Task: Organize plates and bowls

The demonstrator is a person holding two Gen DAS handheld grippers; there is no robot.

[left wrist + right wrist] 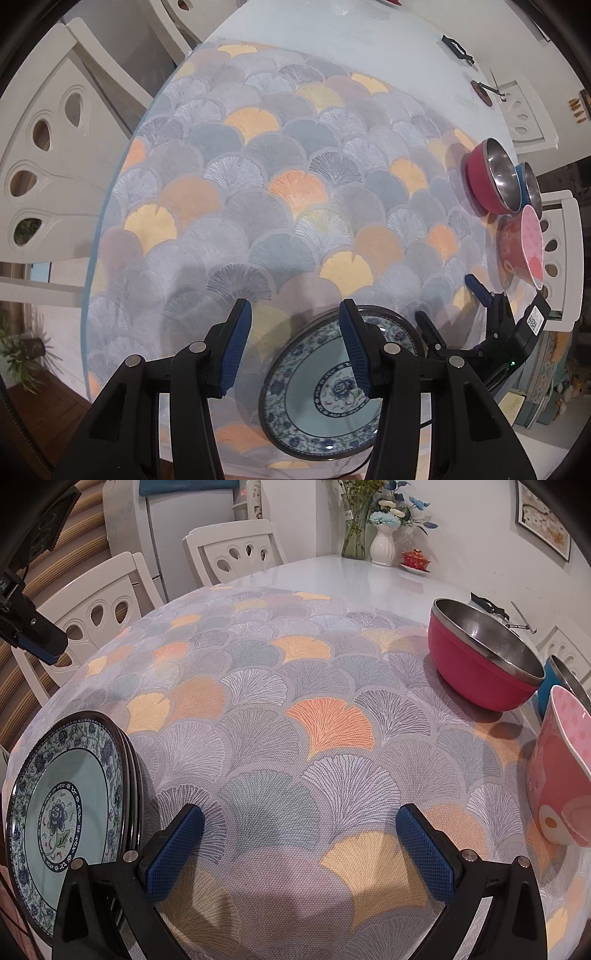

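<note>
A stack of blue-and-white floral plates lies on the patterned cloth near the table's front edge; it also shows at the left of the right wrist view. My left gripper is open and empty, above the cloth, with its right finger over the plates' rim. My right gripper is open and empty over bare cloth, right of the plates; it also shows in the left wrist view. A red steel-lined bowl, a blue steel-lined bowl and a pink patterned bowl stand at the right.
White chairs stand along the table's far-left side, and one behind the bowls. At the back of the white table are flower vases, a red lidded cup and a small black object.
</note>
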